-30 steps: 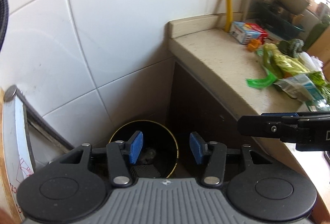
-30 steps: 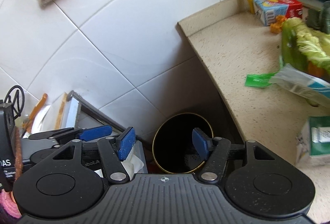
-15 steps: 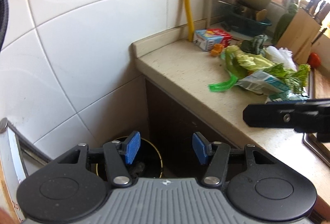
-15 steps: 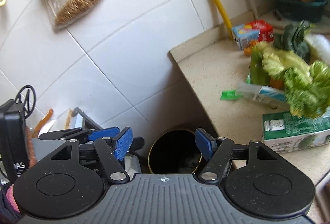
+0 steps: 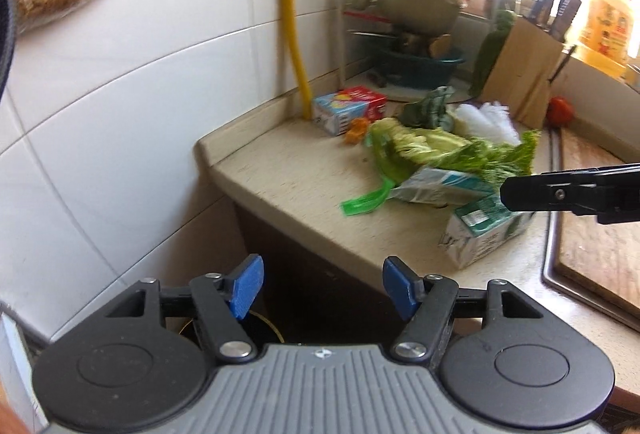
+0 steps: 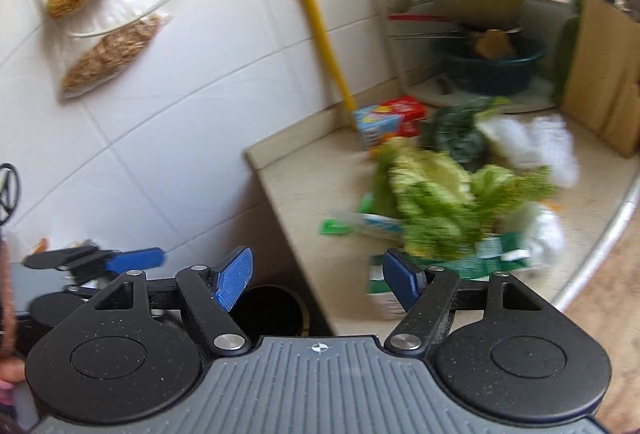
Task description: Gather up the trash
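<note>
Both views have swung upward since a second ago: the trash bin [image 5: 256,326], which filled the gap between the left fingers then, now shows only as a dark rim low behind the left gripper [image 5: 320,284], and the countertop [image 5: 288,174] has come into full view ahead of it.

White wall tiles [image 5: 140,106] fill the space ahead and to the left of both grippers. The countertop lies ahead and to the right, its near corner just beyond the fingertips. On it, ahead-right of the left gripper, lies a heap of leafy greens [image 5: 432,146] in a plastic bag, blurred in the right wrist view. A green-and-white carton [image 5: 484,230] lies on its side nearer the edge, just right of the left gripper's right finger; in the right wrist view the same carton sits directly behind the right finger of the right gripper [image 6: 318,280]. A yellow pipe [image 5: 292,34] runs down the wall to the counter's back edge, and a small blue-and-red box [image 5: 348,108] lies beside its foot. A green strip [image 5: 362,202] of plastic lies on bare counter ahead of the left gripper.

Each gripper is released, its blue pads [image 5: 248,286] spread wide with nothing between them. From the right wrist view the bin's black mouth shows below and between the fingers.
</note>
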Motion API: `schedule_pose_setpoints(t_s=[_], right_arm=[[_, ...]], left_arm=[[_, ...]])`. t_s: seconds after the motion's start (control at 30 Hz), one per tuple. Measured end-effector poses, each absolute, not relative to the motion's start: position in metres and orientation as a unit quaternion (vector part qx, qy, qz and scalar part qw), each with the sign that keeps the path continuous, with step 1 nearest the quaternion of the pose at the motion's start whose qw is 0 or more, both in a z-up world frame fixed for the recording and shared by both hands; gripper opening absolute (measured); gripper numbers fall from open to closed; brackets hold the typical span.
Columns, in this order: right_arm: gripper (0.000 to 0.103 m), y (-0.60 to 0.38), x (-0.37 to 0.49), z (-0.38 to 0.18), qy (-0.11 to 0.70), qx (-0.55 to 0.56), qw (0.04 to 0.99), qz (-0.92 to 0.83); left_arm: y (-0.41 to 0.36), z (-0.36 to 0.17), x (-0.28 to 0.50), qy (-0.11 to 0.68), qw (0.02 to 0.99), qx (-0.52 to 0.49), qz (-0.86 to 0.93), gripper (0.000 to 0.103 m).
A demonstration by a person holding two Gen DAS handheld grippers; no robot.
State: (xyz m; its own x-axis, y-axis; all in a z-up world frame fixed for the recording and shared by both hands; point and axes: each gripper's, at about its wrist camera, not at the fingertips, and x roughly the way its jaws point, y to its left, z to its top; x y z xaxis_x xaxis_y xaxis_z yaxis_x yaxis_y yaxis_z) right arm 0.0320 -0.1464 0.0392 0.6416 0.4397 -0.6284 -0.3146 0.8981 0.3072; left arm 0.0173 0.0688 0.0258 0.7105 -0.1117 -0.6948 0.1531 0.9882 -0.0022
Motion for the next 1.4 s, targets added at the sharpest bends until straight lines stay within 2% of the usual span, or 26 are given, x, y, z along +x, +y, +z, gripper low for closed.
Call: schedule_pose_setpoints(t_s=[0.23,0.4,0.7,1.1,1.4], right_arm=[[0.078,-0.171,0.031,0.031,0.374,0.074,0.910,0.164],[0.081,-0.185,0.034,0.026,0.373,0.080,0.914,0.141],[0.082,-0.201,0.056,0.028,0.367,0.081,0.917,0.132],[0.083,-0.234,0.104,0.021,0.383,0.092,0.912,0.116],[0.083,-0.276,0.136,0.010,0.389,0.123,0.908,0.096]], left_arm=[[0.035,0.028,0.020,0.368,0.921,0.045,-0.122,0.064],[0.020,0.026,0.022,0.371,0.916,0.060,-0.141,0.069],[0.018,0.036,0.044,0.363,0.919,0.037,-0.148,0.069],[-0.004,0.057,0.134,0.374,0.909,-0.007,-0.181,0.069],[-0.031,0.016,0.214,0.457,0.864,-0.061,-0.202,0.067]])
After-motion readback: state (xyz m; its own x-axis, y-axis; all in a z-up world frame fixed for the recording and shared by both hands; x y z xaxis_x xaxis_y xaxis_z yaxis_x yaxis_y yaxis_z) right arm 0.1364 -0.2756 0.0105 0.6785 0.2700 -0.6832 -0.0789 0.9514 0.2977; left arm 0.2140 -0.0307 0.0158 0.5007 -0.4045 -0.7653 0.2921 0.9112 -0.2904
